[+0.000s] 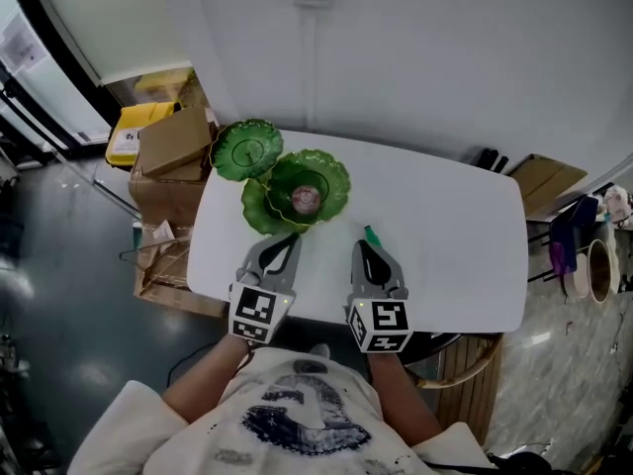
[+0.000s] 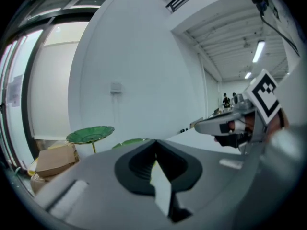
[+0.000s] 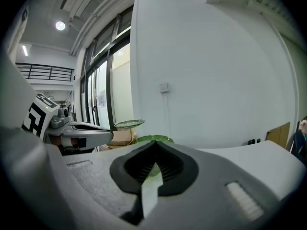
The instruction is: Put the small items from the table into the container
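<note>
A green leaf-shaped tiered dish stands at the table's back left, with an upper plate (image 1: pixel 247 148) (image 2: pixel 90 134) (image 3: pixel 129 123) and a lower bowl (image 1: pixel 331 181) (image 3: pixel 153 139). A small pink item (image 1: pixel 306 199) lies in the bowl. My left gripper (image 1: pixel 294 235) (image 2: pixel 154 143) is shut and empty, its tips just before the bowl. Over the table's front middle my right gripper (image 1: pixel 362 245) (image 3: pixel 154 145) is also shut. A small green item (image 1: pixel 371 235) shows right at its tips. I cannot tell whether that item is gripped or lies on the table (image 1: pixel 445 255).
Cardboard boxes (image 1: pixel 173 142) and a yellow package (image 1: pixel 138 127) are stacked on the floor left of the table. Small dark things (image 1: pixel 490 158) sit at the table's far edge. A flat cardboard piece (image 1: pixel 544 181) leans at the right. The wall runs close behind the table.
</note>
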`<move>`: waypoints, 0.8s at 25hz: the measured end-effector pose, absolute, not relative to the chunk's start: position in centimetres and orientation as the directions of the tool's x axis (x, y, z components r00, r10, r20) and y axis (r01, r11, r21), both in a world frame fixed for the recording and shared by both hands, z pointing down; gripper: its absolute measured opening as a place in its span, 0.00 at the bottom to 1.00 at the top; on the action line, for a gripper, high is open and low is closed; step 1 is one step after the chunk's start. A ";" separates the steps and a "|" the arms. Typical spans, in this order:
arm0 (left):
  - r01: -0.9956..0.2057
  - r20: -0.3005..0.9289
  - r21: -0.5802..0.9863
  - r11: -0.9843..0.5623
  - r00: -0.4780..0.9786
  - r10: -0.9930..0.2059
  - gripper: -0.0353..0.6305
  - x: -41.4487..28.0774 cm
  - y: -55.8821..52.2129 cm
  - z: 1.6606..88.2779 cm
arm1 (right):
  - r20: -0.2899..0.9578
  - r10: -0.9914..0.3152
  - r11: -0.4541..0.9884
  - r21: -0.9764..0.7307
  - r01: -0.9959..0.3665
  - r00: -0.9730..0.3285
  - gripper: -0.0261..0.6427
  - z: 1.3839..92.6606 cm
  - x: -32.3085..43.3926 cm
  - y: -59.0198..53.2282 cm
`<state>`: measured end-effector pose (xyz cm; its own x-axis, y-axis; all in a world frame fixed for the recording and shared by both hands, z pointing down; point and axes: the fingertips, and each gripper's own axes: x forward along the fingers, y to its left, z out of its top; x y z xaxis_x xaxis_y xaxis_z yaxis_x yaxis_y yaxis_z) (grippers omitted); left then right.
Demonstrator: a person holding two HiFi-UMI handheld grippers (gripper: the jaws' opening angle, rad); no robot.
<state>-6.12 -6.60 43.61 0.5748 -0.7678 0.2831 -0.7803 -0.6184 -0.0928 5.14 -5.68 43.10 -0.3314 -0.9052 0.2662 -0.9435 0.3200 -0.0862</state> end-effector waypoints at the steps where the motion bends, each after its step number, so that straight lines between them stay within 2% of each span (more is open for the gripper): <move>1: -0.783 0.282 -0.095 -0.614 0.571 -0.771 0.04 -5.9 -6.1 43.5 | 0.268 -0.904 0.320 -0.093 -0.943 -0.334 0.04 43.2 5.5 -5.1; 20: -0.786 0.255 -0.078 -0.614 0.579 -0.774 0.04 -3.3 -0.3 43.0 | 0.269 -0.903 0.314 -0.117 -0.942 -0.334 0.04 43.0 8.0 0.7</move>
<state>-3.33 -0.35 42.96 0.5794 -0.7741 0.2551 -0.7855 -0.6138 -0.0784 7.97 0.69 43.03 -0.3340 -0.9033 0.2691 -0.9423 0.3135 -0.1171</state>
